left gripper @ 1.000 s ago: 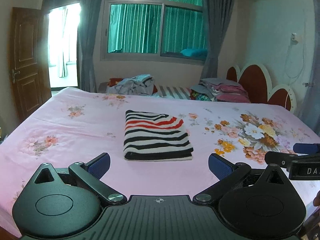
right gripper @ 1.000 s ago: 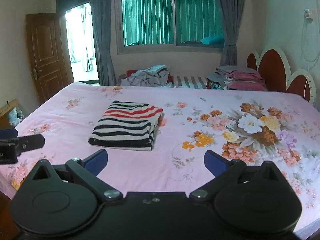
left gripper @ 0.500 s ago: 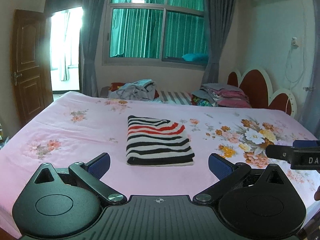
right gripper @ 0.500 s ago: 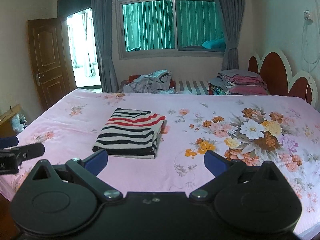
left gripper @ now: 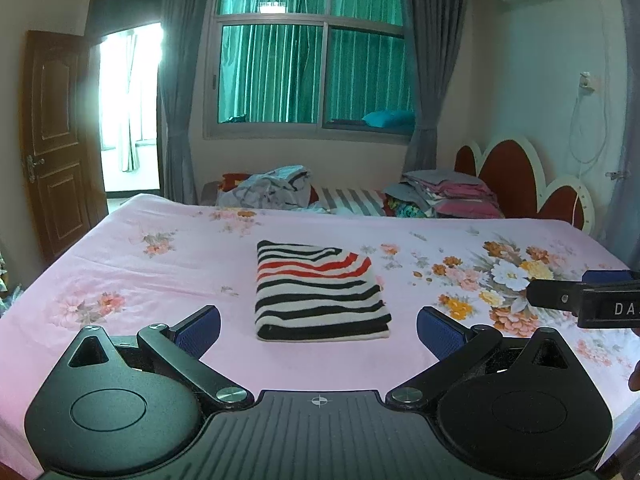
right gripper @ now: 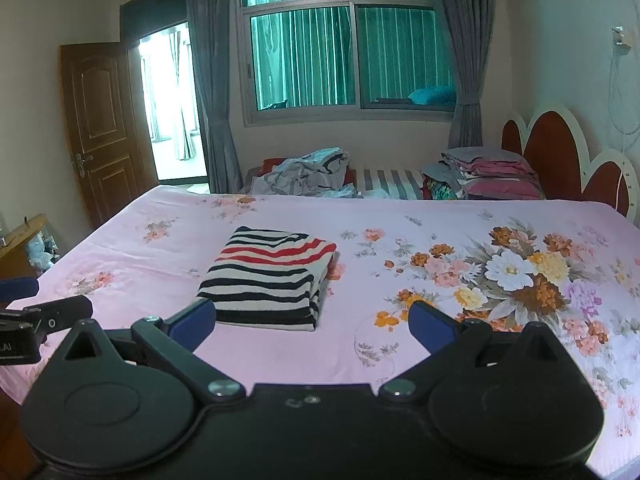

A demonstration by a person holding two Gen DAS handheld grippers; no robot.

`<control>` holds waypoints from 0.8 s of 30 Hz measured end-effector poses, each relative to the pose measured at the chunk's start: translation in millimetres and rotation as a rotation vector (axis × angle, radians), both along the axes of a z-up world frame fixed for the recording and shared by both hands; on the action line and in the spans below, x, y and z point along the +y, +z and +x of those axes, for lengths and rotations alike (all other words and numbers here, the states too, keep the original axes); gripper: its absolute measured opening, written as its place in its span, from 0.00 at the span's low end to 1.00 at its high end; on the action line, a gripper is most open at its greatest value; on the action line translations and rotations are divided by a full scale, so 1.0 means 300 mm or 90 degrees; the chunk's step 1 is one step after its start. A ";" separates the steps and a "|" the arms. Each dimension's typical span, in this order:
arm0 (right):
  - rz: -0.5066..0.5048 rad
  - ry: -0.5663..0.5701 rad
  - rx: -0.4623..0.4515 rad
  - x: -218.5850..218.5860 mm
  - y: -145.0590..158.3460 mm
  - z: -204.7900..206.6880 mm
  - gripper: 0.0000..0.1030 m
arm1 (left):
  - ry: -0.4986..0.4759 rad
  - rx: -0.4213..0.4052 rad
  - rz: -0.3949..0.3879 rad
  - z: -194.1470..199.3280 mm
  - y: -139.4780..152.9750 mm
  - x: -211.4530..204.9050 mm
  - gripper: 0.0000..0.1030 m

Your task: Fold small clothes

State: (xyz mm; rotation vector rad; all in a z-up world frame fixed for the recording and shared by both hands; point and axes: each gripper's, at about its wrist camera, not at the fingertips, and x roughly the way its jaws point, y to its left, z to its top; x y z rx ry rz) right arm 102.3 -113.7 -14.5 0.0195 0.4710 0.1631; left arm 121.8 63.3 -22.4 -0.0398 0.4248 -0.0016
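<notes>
Striped top (left gripper: 320, 290) folded, flat mid-bed (left gripper: 160, 268). Both grippers, L (left gripper: 318, 330) and R (right gripper: 312, 326), spread wide, empty, short of it. Looks done; unfolded heap (right gripper: 308, 176) beyond maybe next.

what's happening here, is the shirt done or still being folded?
A person holds a tool in each hand over a bed with a pink floral sheet. The striped garment lies folded into a neat rectangle on the sheet, and neither tool touches it. The left tool and the right tool are both open and empty, held short of the garment's near edge. The fold looks finished. A heap of unfolded clothes and a stack of folded ones sit beyond the far side of the bed.
</notes>
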 end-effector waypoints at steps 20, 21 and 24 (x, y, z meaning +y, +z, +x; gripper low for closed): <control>0.000 0.004 -0.005 0.007 0.004 0.008 1.00 | 0.001 -0.004 0.008 0.001 -0.001 -0.006 1.00; 0.000 0.005 -0.004 0.007 0.004 0.008 1.00 | 0.001 -0.004 0.007 0.002 -0.003 -0.006 1.00; -0.002 0.004 -0.004 0.010 0.005 0.007 1.00 | 0.001 -0.004 0.007 0.002 -0.003 -0.006 1.00</control>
